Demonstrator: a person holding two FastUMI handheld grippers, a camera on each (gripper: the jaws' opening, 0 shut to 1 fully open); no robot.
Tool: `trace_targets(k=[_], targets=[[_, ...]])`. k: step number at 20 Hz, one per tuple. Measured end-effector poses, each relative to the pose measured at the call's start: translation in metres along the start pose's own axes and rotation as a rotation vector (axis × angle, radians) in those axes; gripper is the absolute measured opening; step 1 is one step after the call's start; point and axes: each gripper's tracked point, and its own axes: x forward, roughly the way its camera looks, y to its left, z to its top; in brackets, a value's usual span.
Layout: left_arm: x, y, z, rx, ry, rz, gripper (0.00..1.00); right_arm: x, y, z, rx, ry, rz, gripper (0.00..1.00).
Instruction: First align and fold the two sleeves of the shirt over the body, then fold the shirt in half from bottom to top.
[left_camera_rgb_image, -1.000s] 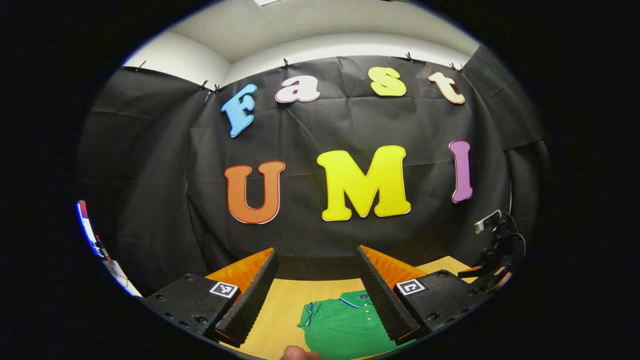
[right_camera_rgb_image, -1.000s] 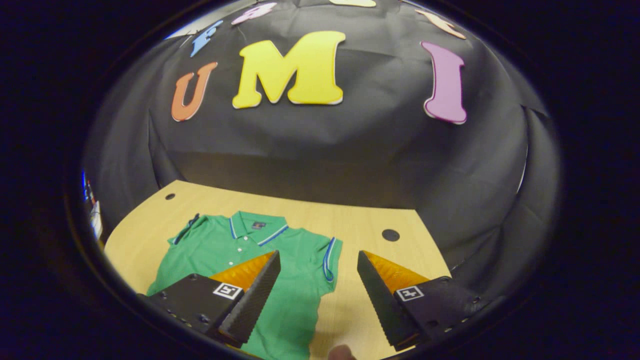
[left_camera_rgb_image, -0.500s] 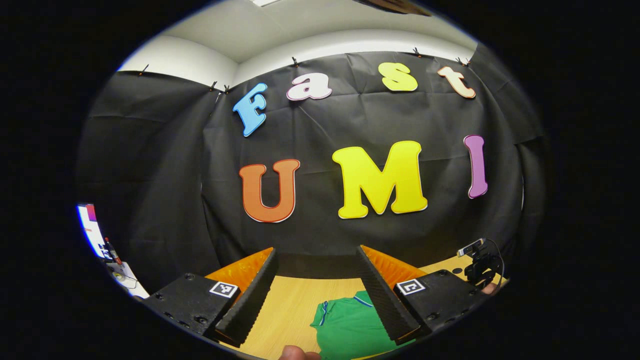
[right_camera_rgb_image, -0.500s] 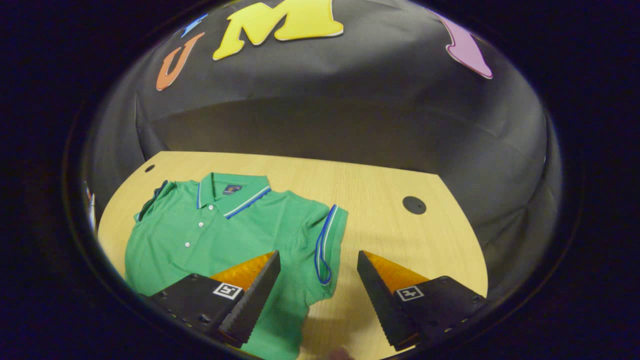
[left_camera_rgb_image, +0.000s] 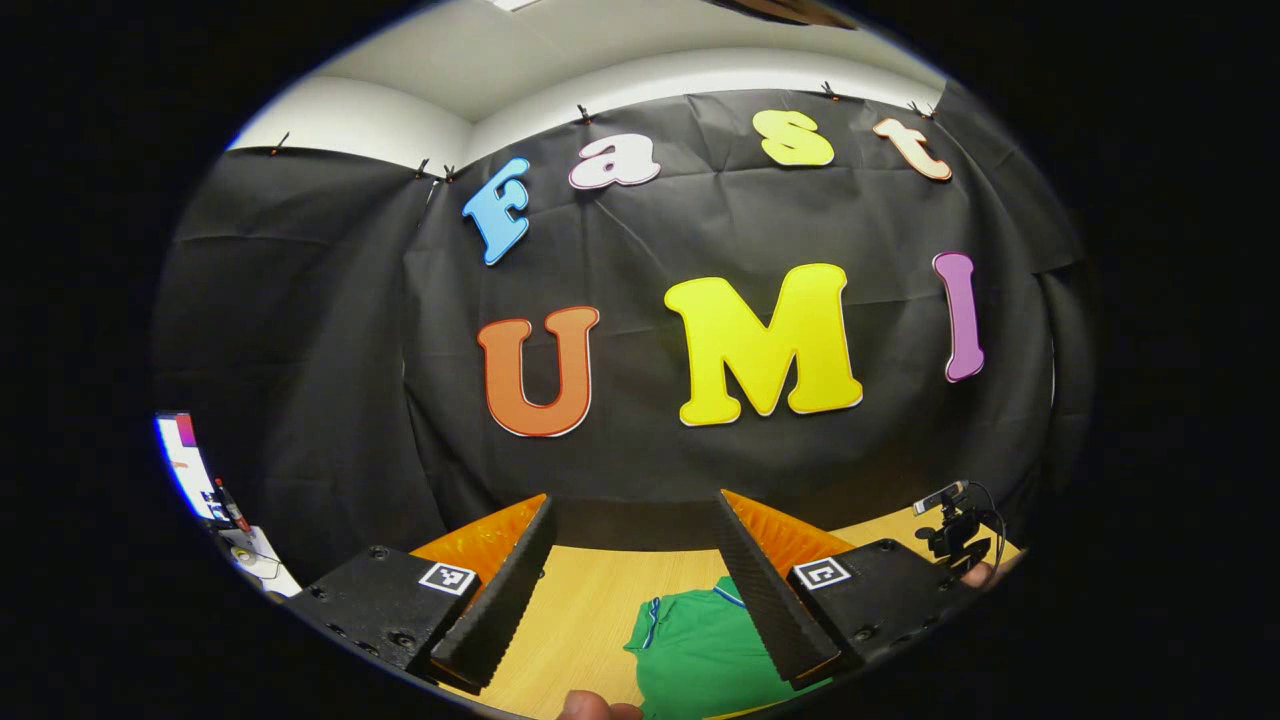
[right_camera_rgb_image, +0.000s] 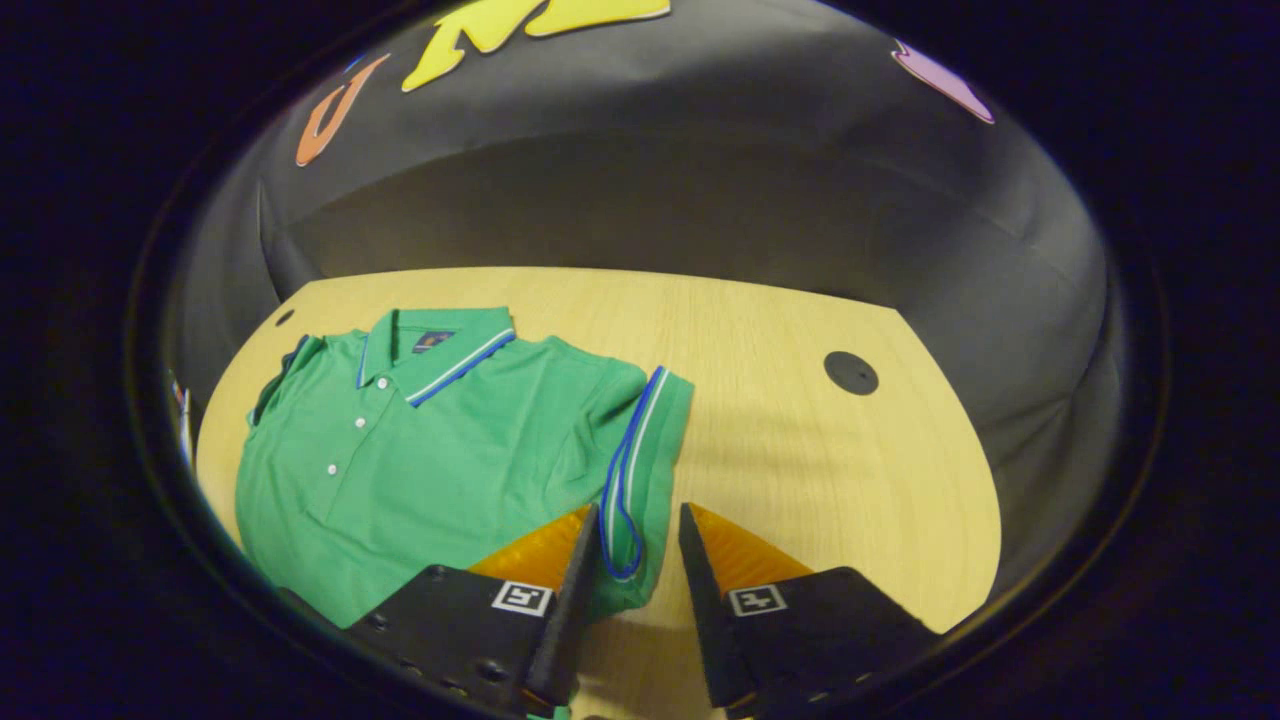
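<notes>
A green polo shirt (right_camera_rgb_image: 450, 450) with blue-and-white trim lies flat, collar away from me, on the wooden table (right_camera_rgb_image: 800, 470). Its right sleeve (right_camera_rgb_image: 640, 440) points toward my right gripper (right_camera_rgb_image: 638, 508), whose narrowed jaws stand on either side of the sleeve's hem with a gap still showing. The other sleeve (right_camera_rgb_image: 280, 365) lies at the shirt's far left edge. My left gripper (left_camera_rgb_image: 634, 497) hangs open above the table, facing the wall, with nothing between its fingers. Below it lies a corner of the shirt (left_camera_rgb_image: 700, 650). The right gripper (left_camera_rgb_image: 955, 535) also appears far off in the left gripper view.
Two round black holes (right_camera_rgb_image: 851, 372) (right_camera_rgb_image: 285, 317) mark the tabletop near its back corners. The black cloth wall closes the table's far side. Bare wood (right_camera_rgb_image: 850, 520) lies to the right of the shirt. A bright screen (left_camera_rgb_image: 180, 460) glows past the booth's left edge.
The right gripper has tipped down and come in over the right sleeve, and its jaws have narrowed around the hem. The left gripper has barely shifted.
</notes>
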Motion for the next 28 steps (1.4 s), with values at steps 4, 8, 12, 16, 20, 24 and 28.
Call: trace_targets(k=[4, 8, 12, 16, 20, 24, 28], targets=[[0.000, -0.010, 0.001, 0.008, -0.003, -0.020, 0.99, 0.004, -0.005, -0.002, -0.006, 0.013, 0.005, 0.12], [-0.001, -0.018, 0.004, 0.009, -0.008, -0.039, 0.99, -0.006, -0.014, 0.007, 0.031, 0.004, -0.016, 0.00], [-0.002, -0.019, 0.003, -0.004, -0.011, -0.043, 0.99, -0.027, -0.002, 0.032, 0.090, -0.049, 0.001, 0.00], [-0.006, -0.013, 0.002, -0.015, -0.013, -0.036, 0.99, -0.044, 0.042, 0.054, 0.076, -0.089, 0.035, 0.00], [-0.010, 0.003, -0.001, -0.022, -0.009, -0.011, 0.99, -0.044, 0.098, 0.056, 0.040, -0.069, 0.072, 0.00], [-0.014, 0.024, -0.010, -0.019, 0.015, 0.023, 0.99, -0.034, 0.143, 0.046, 0.036, -0.022, 0.111, 0.00], [-0.013, 0.040, -0.019, -0.026, 0.035, 0.037, 0.99, -0.029, 0.181, 0.034, 0.051, 0.036, 0.163, 0.06]])
